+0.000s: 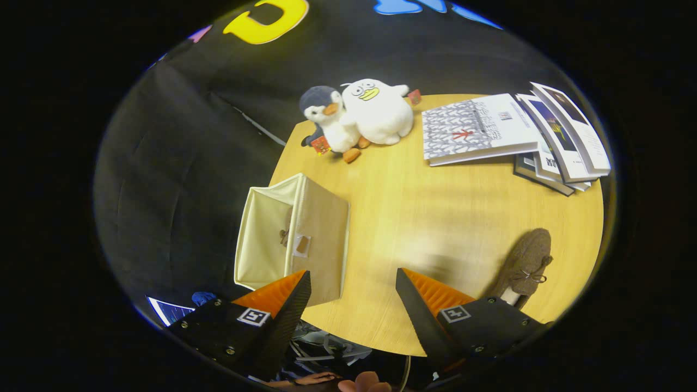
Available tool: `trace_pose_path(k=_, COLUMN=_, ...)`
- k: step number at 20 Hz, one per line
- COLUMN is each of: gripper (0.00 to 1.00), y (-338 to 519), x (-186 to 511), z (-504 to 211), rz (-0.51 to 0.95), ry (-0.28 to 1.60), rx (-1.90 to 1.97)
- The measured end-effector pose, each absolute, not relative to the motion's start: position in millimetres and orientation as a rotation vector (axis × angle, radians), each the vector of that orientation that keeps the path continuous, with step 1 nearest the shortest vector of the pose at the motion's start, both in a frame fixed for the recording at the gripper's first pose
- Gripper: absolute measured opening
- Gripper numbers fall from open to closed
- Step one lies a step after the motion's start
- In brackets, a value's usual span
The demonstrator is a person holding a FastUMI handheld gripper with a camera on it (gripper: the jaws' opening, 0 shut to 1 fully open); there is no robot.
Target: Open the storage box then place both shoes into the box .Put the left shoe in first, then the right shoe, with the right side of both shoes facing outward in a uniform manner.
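Observation:
A beige fabric storage box (318, 239) stands on the round wooden table (435, 218) at its left edge, its top open and its cream inside showing. At the box's inner rim a small brown piece like a lace bow (283, 236) peeks out; I cannot tell what it belongs to. A brown fuzzy shoe (525, 261) with a lace bow lies on the table beyond my right finger. My gripper (353, 272) hangs open above the table's near edge, with nothing between its fingers. The left fingertip overlaps the box's near corner in the view.
Two plush toys, a penguin (329, 122) and a white duck (378, 111), sit at the table's far edge. A fanned stack of books (517, 133) lies at the far right. A person's hand (365, 383) shows below the fingers.

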State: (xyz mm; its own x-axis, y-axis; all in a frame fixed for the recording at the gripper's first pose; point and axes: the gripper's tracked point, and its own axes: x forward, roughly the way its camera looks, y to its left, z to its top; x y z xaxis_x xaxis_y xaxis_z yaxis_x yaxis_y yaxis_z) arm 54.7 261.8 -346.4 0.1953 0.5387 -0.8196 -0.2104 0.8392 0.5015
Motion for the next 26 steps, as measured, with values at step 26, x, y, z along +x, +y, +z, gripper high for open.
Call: trace_pose_path(k=26, gripper=0.96, y=26, x=21, z=-495, rz=0.048, ry=1.431, rx=0.224)
